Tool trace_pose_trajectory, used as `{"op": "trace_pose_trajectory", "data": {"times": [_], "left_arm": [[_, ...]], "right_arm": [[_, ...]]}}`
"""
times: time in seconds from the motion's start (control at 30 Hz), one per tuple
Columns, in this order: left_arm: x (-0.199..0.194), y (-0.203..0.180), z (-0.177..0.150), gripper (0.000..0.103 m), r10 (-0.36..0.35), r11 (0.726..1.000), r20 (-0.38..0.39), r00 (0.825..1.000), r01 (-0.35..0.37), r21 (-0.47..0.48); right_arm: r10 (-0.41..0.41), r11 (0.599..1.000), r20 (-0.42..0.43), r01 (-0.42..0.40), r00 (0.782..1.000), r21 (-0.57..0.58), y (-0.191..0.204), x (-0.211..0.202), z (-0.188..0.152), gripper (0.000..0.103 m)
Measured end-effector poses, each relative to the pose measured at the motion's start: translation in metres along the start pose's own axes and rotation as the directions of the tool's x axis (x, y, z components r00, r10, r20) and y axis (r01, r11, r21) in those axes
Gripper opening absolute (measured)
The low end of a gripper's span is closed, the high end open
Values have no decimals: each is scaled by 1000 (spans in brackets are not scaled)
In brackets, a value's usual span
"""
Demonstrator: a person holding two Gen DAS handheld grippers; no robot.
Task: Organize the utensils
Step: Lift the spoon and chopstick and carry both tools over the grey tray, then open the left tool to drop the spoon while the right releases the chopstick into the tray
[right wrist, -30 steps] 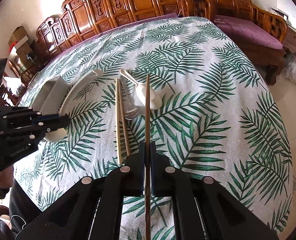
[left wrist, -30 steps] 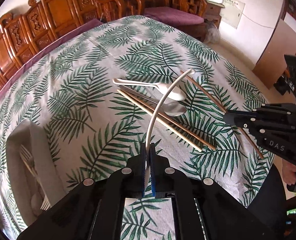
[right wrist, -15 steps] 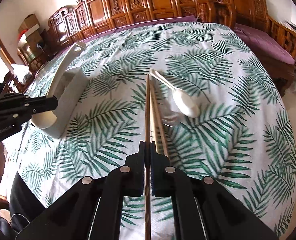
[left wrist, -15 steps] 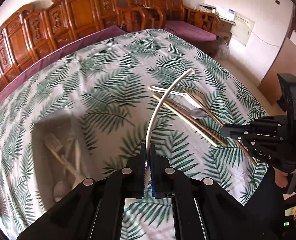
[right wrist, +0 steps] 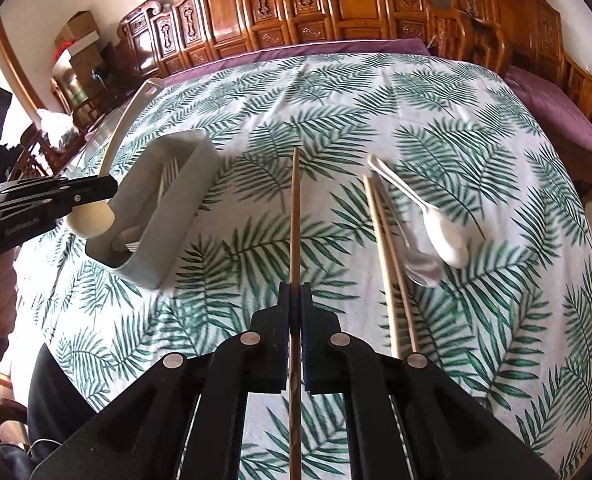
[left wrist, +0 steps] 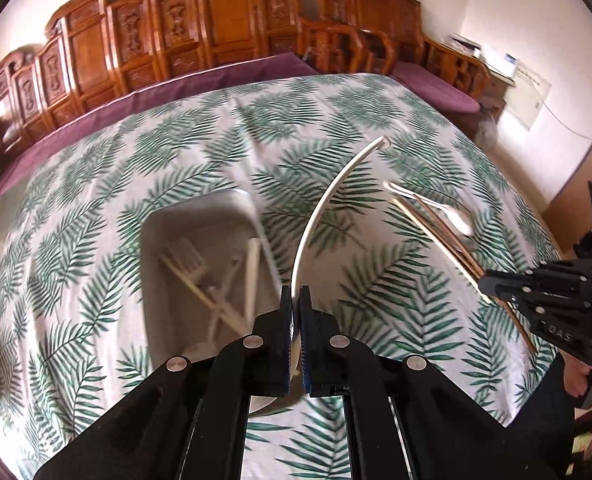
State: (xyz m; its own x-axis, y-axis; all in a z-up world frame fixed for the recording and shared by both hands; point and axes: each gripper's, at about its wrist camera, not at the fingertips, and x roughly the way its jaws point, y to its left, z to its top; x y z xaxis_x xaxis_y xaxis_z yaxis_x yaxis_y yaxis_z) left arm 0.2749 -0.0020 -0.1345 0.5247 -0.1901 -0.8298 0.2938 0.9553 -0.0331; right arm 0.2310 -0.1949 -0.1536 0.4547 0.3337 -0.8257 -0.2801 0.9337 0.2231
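Note:
My left gripper (left wrist: pixel 294 300) is shut on a white spoon (left wrist: pixel 328 204), whose handle curves up and away; its bowl (right wrist: pixel 91 220) hangs at the near end of the grey utensil tray (right wrist: pixel 183 184). The tray (left wrist: pixel 155 248) holds a fork and several pale utensils. My right gripper (right wrist: pixel 294 300) is shut on a brown chopstick (right wrist: pixel 294 216) held above the cloth. Two chopsticks (right wrist: pixel 388 256), a white spoon (right wrist: pixel 444 232) and a metal spoon (right wrist: pixel 420 264) lie on the table to its right.
The table has a palm-leaf cloth (right wrist: pixel 336 120). Carved wooden chairs (right wrist: pixel 296 8) with purple cushions line the far and right sides. A long white tray (right wrist: pixel 131 108) lies by the table's left edge.
My left gripper has carried the white spoon left, from above the loose utensils to above the grey tray. My right gripper has swung left with the chopstick, away from the loose utensils.

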Motion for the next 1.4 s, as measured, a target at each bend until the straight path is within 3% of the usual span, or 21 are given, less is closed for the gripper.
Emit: {"op": "trace_pose_trajectory", "data": {"times": [0.37,0.77,1.4], "left_arm": [[27,52,-7,3,0,991,-36,999,-5,-134],[45,72,-19,3,-20,977,-73,997,4,-215],[-2,110,-28,6,31,978,6,1000,-29,-207]], "right_arm": [[12,999,-2,-12,1000,-48,33,8,18,6],[22,995,-12,-23,1000,-93,60,15,32,6],[94,984,-40,-99,995,-149,132,58,67,6]]}}
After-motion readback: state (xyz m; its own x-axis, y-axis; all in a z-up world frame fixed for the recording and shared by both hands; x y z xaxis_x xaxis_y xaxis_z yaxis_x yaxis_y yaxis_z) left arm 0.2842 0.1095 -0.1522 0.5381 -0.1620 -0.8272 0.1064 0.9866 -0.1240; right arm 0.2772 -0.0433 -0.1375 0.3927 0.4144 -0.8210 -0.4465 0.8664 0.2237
